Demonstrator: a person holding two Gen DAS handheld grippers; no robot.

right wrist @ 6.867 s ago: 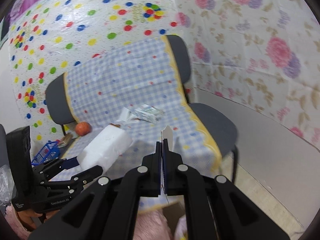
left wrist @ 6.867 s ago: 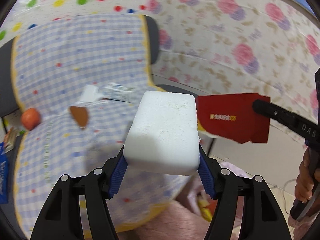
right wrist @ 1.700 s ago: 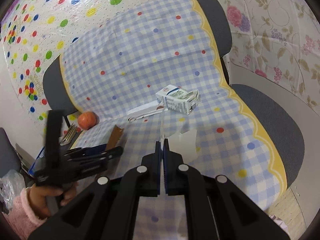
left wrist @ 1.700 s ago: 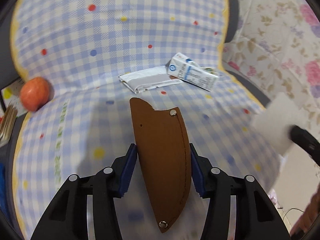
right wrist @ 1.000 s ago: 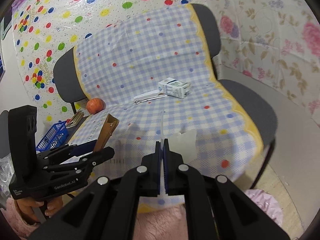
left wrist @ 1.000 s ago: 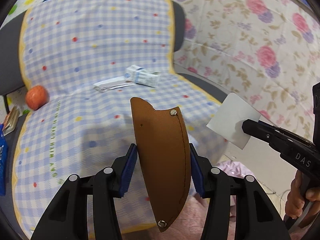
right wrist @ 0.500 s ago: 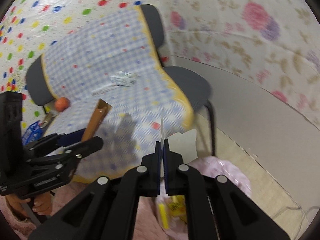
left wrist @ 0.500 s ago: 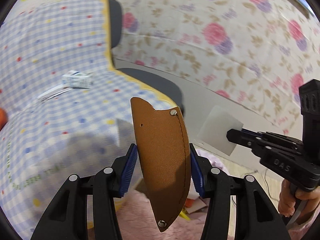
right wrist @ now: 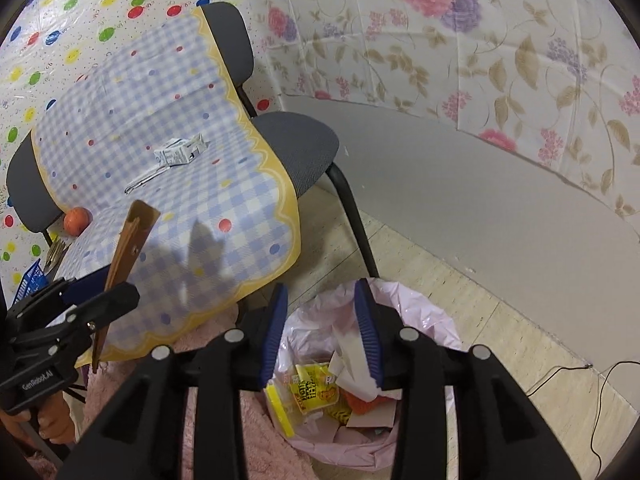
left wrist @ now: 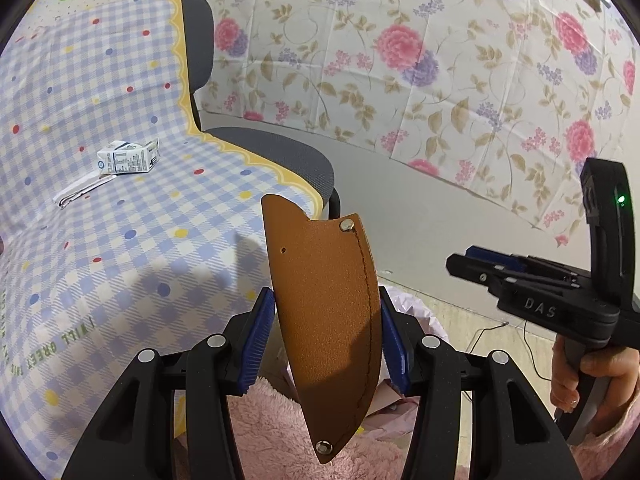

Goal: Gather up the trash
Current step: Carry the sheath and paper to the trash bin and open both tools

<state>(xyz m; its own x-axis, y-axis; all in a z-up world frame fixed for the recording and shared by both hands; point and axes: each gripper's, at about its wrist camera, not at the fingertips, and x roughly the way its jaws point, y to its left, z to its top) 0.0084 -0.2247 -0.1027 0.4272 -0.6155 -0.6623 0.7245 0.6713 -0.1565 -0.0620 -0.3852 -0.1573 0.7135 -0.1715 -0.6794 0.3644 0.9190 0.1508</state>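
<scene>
Clamped between the blue pads (left wrist: 260,340) of the left gripper (left wrist: 326,338): a brown leather sheath (left wrist: 328,312), upright, long axis along the fingers, tip pointing back toward the camera, wide end sticking out forward. Opening at this moment, the jaws of the right gripper (right wrist: 322,334), with nothing pressed between them; visible only in the gap and below, a white sheet of paper (right wrist: 352,364) lying among wrappers inside the pink trash bag (right wrist: 424,320). Directly under the right fingers, this bag, on the floor just beside the chair covered with the checked cloth (right wrist: 160,128). From the left wrist view, only a pink edge of the bag showing behind and to the right of the sheath, so probably a short move rightward and forward needed before release, sheath kept vertical to drop tip-first. Nearer to the bag now: the right hand, already emptied. Remaining on the cloth, well apart from both grippers: a small milk carton (left wrist: 128,158) touching a folded paper (left wrist: 82,190), and an orange fruit (right wrist: 76,220) at the far edge.
</scene>
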